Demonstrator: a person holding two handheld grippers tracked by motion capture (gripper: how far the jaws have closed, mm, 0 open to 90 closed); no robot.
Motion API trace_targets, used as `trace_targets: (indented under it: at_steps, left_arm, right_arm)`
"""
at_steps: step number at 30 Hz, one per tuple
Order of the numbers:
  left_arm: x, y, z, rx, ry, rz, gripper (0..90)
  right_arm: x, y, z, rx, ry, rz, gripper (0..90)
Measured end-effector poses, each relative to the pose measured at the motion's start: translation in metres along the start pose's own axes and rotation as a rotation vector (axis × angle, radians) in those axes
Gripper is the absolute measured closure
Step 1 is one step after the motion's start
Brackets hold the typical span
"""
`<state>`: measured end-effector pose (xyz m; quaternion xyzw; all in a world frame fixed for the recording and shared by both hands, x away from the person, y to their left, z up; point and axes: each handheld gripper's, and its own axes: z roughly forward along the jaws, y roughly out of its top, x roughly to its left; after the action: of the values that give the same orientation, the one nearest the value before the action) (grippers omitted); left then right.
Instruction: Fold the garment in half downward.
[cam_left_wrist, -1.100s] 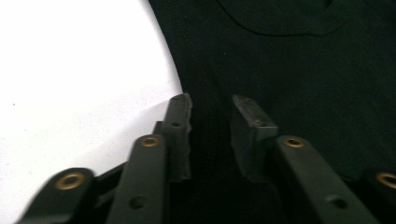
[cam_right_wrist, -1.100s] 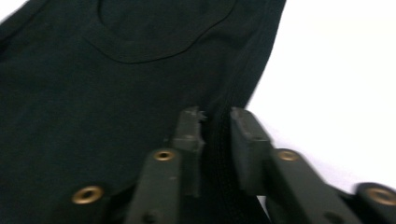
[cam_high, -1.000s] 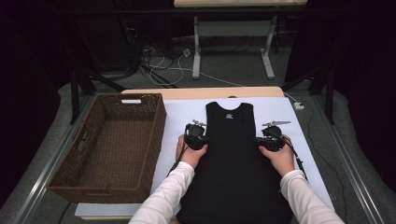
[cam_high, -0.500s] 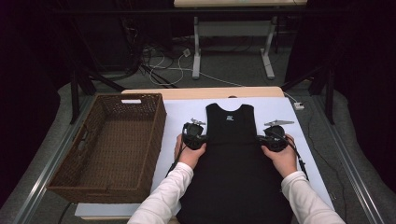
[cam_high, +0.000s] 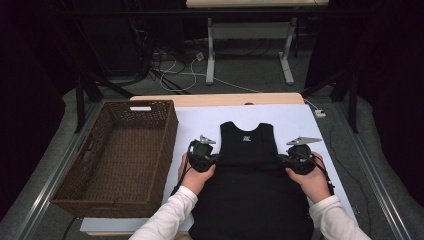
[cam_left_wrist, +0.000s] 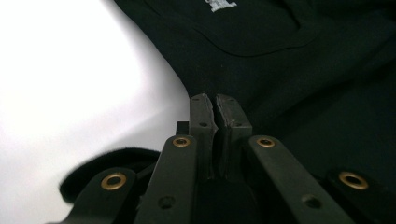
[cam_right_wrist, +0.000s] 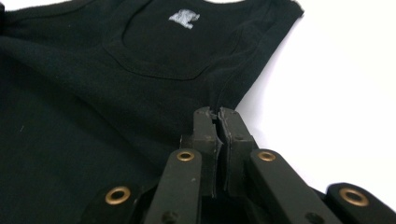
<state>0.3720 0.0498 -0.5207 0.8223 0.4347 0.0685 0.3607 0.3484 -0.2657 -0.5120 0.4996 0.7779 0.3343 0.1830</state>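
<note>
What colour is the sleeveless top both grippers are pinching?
Black sleeveless top, small pale neck label; clearest in the right gripper view.

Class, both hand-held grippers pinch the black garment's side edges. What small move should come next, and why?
Probably lift both edges together and fold. The left hand-held gripper and right hand-held gripper are each shut on the black garment, lying flat on the white sheet.

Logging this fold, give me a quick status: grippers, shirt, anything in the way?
Left gripper shut on shirt's left edge; right gripper shut on its right edge. Shirt flat on white mat. Basket off to the left, nothing in the way.
</note>
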Motion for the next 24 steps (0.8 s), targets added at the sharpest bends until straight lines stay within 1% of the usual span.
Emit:
trace_targets:
  at_steps: [2, 4, 5, 7, 8, 9, 10, 11, 12, 13, 14, 15, 16, 17, 18, 19, 20, 21, 22, 24]
  left_arm:
    - [-0.001, -0.005, 0.000, 0.008, -0.007, -0.003, 85.7]
    - [-0.003, -0.010, 0.003, 0.027, -0.014, -0.001, 85.7]
    - [-0.003, -0.012, 0.004, 0.033, -0.009, 0.007, 85.6]
    - [-0.004, -0.015, 0.008, 0.035, -0.011, -0.006, 85.5]
    - [-0.004, -0.016, 0.009, 0.040, -0.006, -0.007, 85.2]
    - [-0.003, -0.016, 0.009, 0.042, -0.011, -0.001, 84.5]
    - [-0.002, -0.015, 0.009, 0.043, -0.011, -0.006, 83.2]
    - [-0.002, -0.015, 0.009, 0.036, -0.006, -0.004, 82.0]
    - [-0.001, -0.014, 0.008, 0.030, -0.005, -0.004, 80.3]
    - [-0.001, -0.012, 0.007, 0.028, -0.002, -0.010, 77.7]
    - [0.000, -0.011, 0.007, 0.021, 0.001, -0.016, 74.3]
    - [0.000, -0.009, 0.006, 0.020, 0.007, -0.017, 71.1]
    - [0.001, -0.007, 0.005, 0.021, 0.011, -0.011, 70.4]
    - [0.001, -0.005, 0.005, 0.018, 0.012, -0.016, 68.4]
    - [0.001, -0.003, 0.004, 0.008, 0.015, -0.012, 65.7]
    - [0.002, -0.001, 0.002, 0.002, 0.009, -0.016, 62.6]
    - [0.001, 0.001, 0.002, -0.010, 0.018, -0.020, 59.3]
    - [0.001, 0.004, 0.001, -0.016, 0.024, -0.013, 56.9]
    - [0.001, 0.006, 0.002, -0.034, 0.045, 0.003, 54.8]
    - [0.002, 0.012, 0.001, -0.038, 0.047, 0.006, 48.3]
  right_arm:
    - [0.004, -0.006, 0.000, 0.023, 0.003, -0.011, 85.9]
    - [0.006, -0.011, 0.002, 0.043, 0.004, -0.029, 85.9]
    - [0.007, -0.013, 0.003, 0.046, 0.008, -0.034, 85.8]
    - [0.007, -0.015, 0.004, 0.060, 0.006, -0.040, 85.6]
    - [0.008, -0.016, 0.005, 0.065, 0.006, -0.029, 85.2]
    - [0.007, -0.016, 0.006, 0.068, 0.013, -0.024, 84.3]
    - [0.006, -0.016, 0.007, 0.064, 0.019, -0.024, 82.6]
    - [0.006, -0.016, 0.006, 0.065, 0.013, -0.019, 80.9]
    - [0.006, -0.015, 0.005, 0.062, 0.015, -0.016, 78.8]
    - [0.005, -0.015, 0.005, 0.055, 0.019, -0.024, 76.1]
    - [0.005, -0.014, 0.005, 0.044, 0.028, -0.015, 72.3]
    - [0.005, -0.013, 0.004, 0.041, 0.023, -0.011, 70.2]
    - [0.004, -0.012, 0.003, 0.034, 0.023, -0.009, 69.1]
    - [0.004, -0.011, 0.002, 0.027, 0.025, -0.004, 67.3]
    - [0.003, -0.010, 0.002, 0.023, 0.030, -0.007, 64.9]
    - [0.003, -0.008, 0.001, 0.020, 0.030, -0.002, 62.3]
    - [0.002, -0.007, 0.001, 0.009, 0.037, 0.000, 59.8]
    - [0.001, -0.006, 0.001, 0.000, 0.039, -0.002, 58.0]
    - [0.000, -0.004, 0.001, -0.005, 0.040, -0.004, 55.9]
    - [-0.002, -0.001, 0.001, -0.017, 0.028, -0.014, 51.2]
